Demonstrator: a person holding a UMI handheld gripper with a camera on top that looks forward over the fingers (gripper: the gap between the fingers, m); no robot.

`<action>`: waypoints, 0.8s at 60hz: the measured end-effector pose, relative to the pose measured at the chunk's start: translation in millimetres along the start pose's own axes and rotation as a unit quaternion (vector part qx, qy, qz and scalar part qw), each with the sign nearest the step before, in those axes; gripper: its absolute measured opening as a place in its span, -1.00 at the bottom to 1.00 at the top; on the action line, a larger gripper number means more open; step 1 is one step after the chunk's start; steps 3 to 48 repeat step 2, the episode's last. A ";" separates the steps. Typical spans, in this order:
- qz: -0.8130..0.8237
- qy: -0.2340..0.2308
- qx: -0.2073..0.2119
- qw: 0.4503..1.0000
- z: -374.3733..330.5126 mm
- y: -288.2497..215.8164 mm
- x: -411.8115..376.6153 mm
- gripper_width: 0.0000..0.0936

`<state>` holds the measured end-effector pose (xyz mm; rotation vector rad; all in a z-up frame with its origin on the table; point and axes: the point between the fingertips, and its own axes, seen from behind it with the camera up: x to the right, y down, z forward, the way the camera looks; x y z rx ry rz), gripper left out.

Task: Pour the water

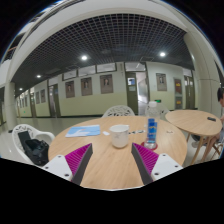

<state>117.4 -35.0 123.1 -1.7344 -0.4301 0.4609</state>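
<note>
A white cup (119, 135) stands on the round wooden table (105, 165), just beyond and between my fingers. A clear water bottle with a blue label (152, 130) stands upright to the right of the cup, beyond the right finger. My gripper (112, 160) is open and empty, with its magenta pads (78, 158) spread wide over the bare tabletop, short of both cup and bottle.
A light blue flat item (83, 131) lies on the table's far left. A second round table (195, 122) stands to the right with a person (220, 98) at it. A white chair (118, 111) stands behind the table and a black bag (32, 146) sits left.
</note>
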 end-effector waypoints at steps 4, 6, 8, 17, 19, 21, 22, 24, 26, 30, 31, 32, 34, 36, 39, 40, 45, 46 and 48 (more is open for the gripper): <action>0.001 -0.013 0.000 1.000 -1.1 -2.7 -13.5 0.81; 0.001 -0.013 0.000 1.000 -1.1 -2.7 -13.5 0.81; 0.001 -0.013 0.000 1.000 -1.1 -2.7 -13.5 0.81; 0.001 -0.013 0.000 1.000 -1.1 -2.7 -13.5 0.81; 0.001 -0.013 0.000 1.000 -1.1 -2.7 -13.5 0.81; 0.001 -0.013 0.000 1.000 -1.1 -2.7 -13.5 0.81; 0.001 -0.013 0.000 1.000 -1.1 -2.7 -13.5 0.81; 0.001 -0.013 0.000 1.000 -1.1 -2.7 -13.5 0.81; 0.001 -0.013 0.000 1.000 -1.1 -2.7 -13.5 0.81; 0.001 -0.013 0.000 1.000 -1.1 -2.7 -13.5 0.81; 0.001 -0.013 0.000 1.000 -1.1 -2.7 -13.5 0.81; 0.001 -0.013 0.000 1.000 -1.1 -2.7 -13.5 0.81; 0.001 -0.013 0.000 1.000 -1.1 -2.7 -13.5 0.81; 0.001 -0.013 0.000 1.000 -1.1 -2.7 -13.5 0.81; 0.001 -0.013 0.000 1.000 -1.1 -2.7 -13.5 0.81; 0.001 -0.013 0.000 1.000 -1.1 -2.7 -13.5 0.81; 0.001 -0.013 0.000 1.000 -1.1 -2.7 -13.5 0.81; 0.001 -0.013 0.000 1.000 -1.1 -2.7 -13.5 0.81; 0.001 -0.013 0.000 1.000 -1.1 -2.7 -13.5 0.81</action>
